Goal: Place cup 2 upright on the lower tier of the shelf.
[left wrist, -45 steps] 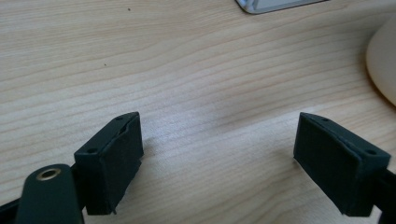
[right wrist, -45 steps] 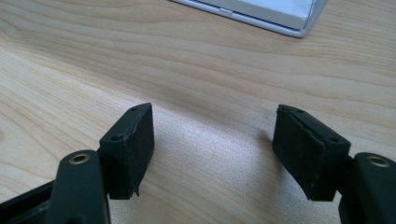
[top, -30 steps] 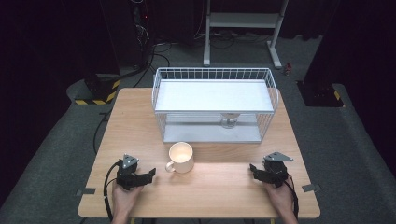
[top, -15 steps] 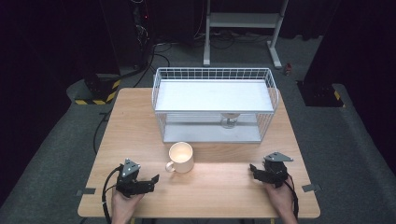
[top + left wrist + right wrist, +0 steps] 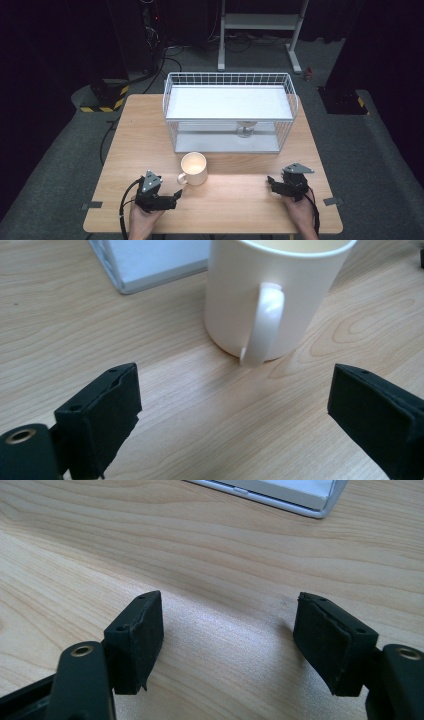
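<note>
High view: your left gripper (image 5: pixel 176 195) sits low over the near left part of the wooden table (image 5: pixel 140 140), its jaws pointing toward the cream mug (image 5: pixel 193 168). The mug stands upright just in front of the white wire rack (image 5: pixel 229 112), near the table's middle, mouth up, so its long axis is vertical. Its handle (image 5: pixel 182 179) sticks out toward the near left, toward your left gripper's tips, which lie just beside it without touching. Your right gripper (image 5: pixel 270 180) rests at the near right of the table, well apart from the mug, jaws pointing left across the board. A small footed object (image 5: pixel 244 129) stands on the rack's lower shelf; too small to identify.

Left gripper view: your left gripper (image 5: pixel 235 405) has its jaws spread wide; they have just been opening, with bare wood between the pads and nothing gripped. The mug (image 5: pixel 280 290) stands straight ahead with the handle (image 5: pixel 263 322) facing the camera, edge-on and running top to bottom. The handle lies beyond the pads, apart from both. A corner of the rack's base (image 5: pixel 145 265) shows behind the mug's left.

Right gripper view: your right gripper (image 5: pixel 227 640) holds its jaws apart over bare table, clasping nothing. The rack's base edge (image 5: pixel 280 492) crosses the top.
</note>
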`<state>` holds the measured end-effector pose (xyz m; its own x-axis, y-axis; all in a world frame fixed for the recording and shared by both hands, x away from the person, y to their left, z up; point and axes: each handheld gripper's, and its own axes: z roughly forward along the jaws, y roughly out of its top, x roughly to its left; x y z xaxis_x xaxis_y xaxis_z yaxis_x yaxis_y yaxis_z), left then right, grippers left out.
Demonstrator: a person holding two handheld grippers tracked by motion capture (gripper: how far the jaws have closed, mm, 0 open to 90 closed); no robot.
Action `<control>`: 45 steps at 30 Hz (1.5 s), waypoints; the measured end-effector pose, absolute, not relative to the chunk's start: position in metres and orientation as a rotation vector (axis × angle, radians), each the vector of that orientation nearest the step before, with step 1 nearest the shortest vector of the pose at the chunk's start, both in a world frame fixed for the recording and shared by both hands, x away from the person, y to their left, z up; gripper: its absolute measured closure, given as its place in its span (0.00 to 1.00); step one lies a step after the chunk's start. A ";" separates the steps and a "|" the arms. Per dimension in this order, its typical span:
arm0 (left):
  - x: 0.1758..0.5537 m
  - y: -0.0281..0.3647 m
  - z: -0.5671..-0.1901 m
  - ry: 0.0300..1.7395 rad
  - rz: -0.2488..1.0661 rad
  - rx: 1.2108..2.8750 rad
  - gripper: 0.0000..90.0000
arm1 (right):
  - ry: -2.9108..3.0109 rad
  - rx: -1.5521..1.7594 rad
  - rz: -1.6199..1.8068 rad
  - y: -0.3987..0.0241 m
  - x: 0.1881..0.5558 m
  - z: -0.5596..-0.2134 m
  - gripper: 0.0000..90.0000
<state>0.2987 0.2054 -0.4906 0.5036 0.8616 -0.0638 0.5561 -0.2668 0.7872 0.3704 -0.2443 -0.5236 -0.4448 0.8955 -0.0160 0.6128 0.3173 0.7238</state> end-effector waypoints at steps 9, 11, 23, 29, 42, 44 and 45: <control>0.317 0.179 -0.498 1.138 0.459 1.995 0.04 | 2.172 1.339 0.916 -0.244 0.370 -0.524 0.31; 0.320 0.174 -0.499 1.137 0.458 2.006 0.03 | 2.172 1.339 0.916 -0.244 0.370 -0.524 0.31; 0.336 0.158 -0.494 1.122 0.485 2.004 0.00 | 2.161 1.355 0.911 -0.244 0.371 -0.524 0.31; 0.345 0.152 -0.490 1.114 0.491 1.994 0.00 | 2.161 1.355 0.911 -0.244 0.371 -0.524 0.31; 0.359 0.141 -0.485 1.103 0.523 1.979 0.04 | 2.159 1.357 0.910 -0.244 0.371 -0.524 0.31; 0.360 0.141 -0.485 1.105 0.521 1.964 0.05 | 2.159 1.357 0.910 -0.244 0.371 -0.524 0.31; 0.361 0.141 -0.486 1.109 0.520 1.957 0.06 | 2.159 1.357 0.910 -0.244 0.371 -0.524 0.31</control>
